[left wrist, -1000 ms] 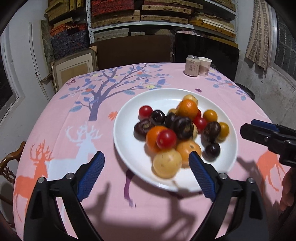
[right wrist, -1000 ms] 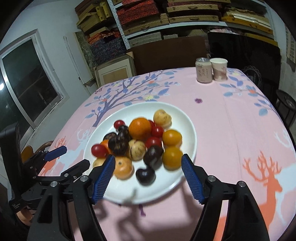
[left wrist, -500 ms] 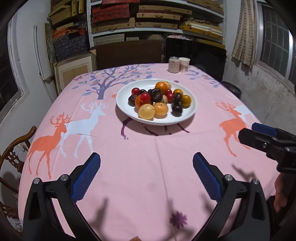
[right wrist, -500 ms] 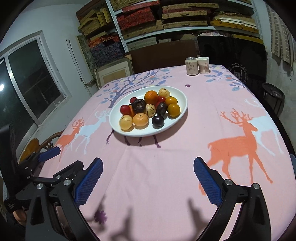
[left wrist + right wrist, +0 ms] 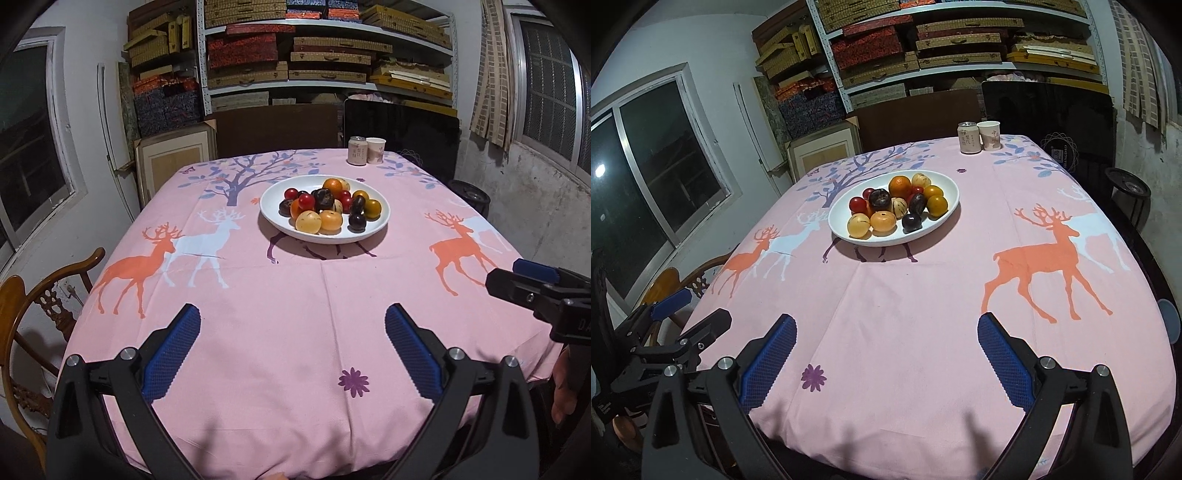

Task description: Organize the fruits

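Note:
A white plate [image 5: 382, 218] [image 5: 951, 195] sits past the middle of a pink deer-print tablecloth [image 5: 295, 295] [image 5: 923, 295]. It holds a pile of fruits [image 5: 327, 206] [image 5: 897, 205]: orange, red, yellow and dark purple ones. My left gripper [image 5: 293, 347] is open and empty over the near table edge, far short of the plate. My right gripper [image 5: 886, 350] is open and empty, also near the front edge. Each gripper shows at the side of the other's view.
A drink can [image 5: 357, 150] [image 5: 968, 137] and a paper cup [image 5: 375, 150] [image 5: 990, 135] stand at the table's far edge. A wooden chair [image 5: 33, 306] is at the left side. Shelves of boxes [image 5: 325, 55] fill the back wall.
Both grippers have pulled back from right at the plate to the near table edge. They stay open and empty. The plate and fruits have not moved.

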A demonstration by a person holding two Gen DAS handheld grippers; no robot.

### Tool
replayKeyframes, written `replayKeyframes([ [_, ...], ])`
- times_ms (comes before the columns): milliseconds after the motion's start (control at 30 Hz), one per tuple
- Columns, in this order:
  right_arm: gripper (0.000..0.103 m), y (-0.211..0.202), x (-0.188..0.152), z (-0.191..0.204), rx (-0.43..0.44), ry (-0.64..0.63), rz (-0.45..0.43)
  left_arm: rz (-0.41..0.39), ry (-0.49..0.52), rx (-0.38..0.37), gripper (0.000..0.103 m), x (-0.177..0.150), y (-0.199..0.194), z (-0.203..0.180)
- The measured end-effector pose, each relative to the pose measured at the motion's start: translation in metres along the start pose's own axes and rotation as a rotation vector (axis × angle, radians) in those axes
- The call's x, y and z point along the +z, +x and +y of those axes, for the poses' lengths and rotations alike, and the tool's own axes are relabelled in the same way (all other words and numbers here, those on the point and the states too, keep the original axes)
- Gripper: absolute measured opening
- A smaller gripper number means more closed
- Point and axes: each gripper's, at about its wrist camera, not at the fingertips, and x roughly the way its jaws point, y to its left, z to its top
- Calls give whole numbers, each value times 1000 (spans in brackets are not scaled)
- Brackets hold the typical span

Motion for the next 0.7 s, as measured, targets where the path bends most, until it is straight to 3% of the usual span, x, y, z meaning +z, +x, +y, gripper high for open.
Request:
replayKeyframes([
  [333, 99, -12, -4, 1, -19, -4, -46, -67, -14, 25, 98, 6, -11, 0],
  [533, 99, -12, -5, 1, -14, -4, -44, -59, 36, 1, 98, 5, -11, -9],
  [700, 99, -13, -6, 4, -31, -19, -48, -52, 0, -1, 98, 5, -9, -3],
])
